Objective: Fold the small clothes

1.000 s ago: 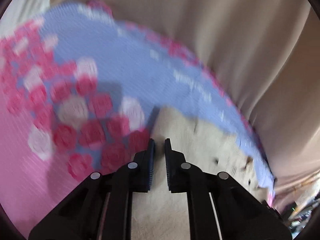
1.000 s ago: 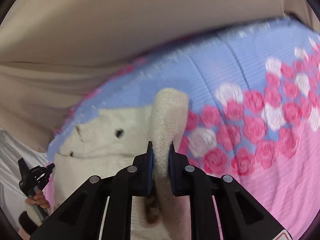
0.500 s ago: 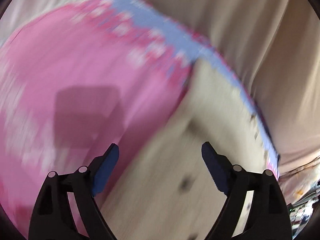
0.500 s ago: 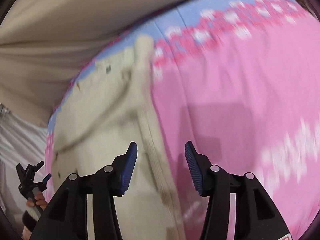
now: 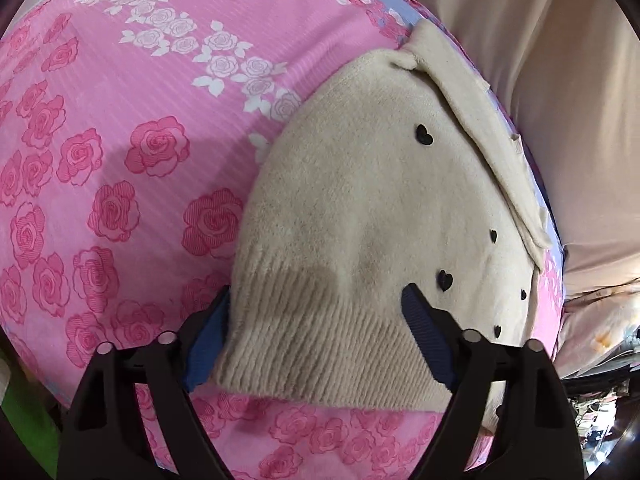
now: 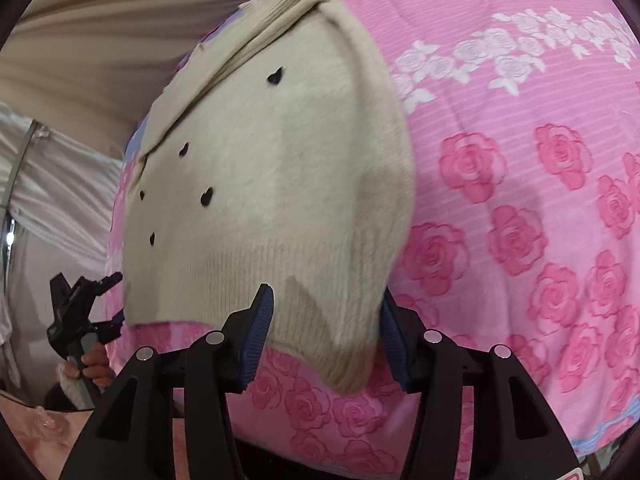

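A small cream knit sweater (image 5: 372, 216) with black heart buttons lies on a pink rose-print bedspread (image 5: 120, 128), one side folded over the body. It also shows in the right wrist view (image 6: 276, 184). My left gripper (image 5: 320, 336) is open, its jaws either side of the ribbed hem (image 5: 320, 360). My right gripper (image 6: 326, 340) is open, its jaws either side of the hem's right corner (image 6: 344, 344). My left gripper also shows in the right wrist view (image 6: 80, 312), at the sweater's left edge.
Beige fabric (image 5: 520, 40) hangs behind the bed's far edge. The bedspread (image 6: 520, 200) stretches wide to the right of the sweater. Clutter (image 5: 600, 420) shows at the far right below the bed, and white cloth (image 6: 48, 184) at the left.
Both grippers let go of the sweater's folded part, opened, and pulled back toward the hem. The sweater now lies flat with one side folded over.
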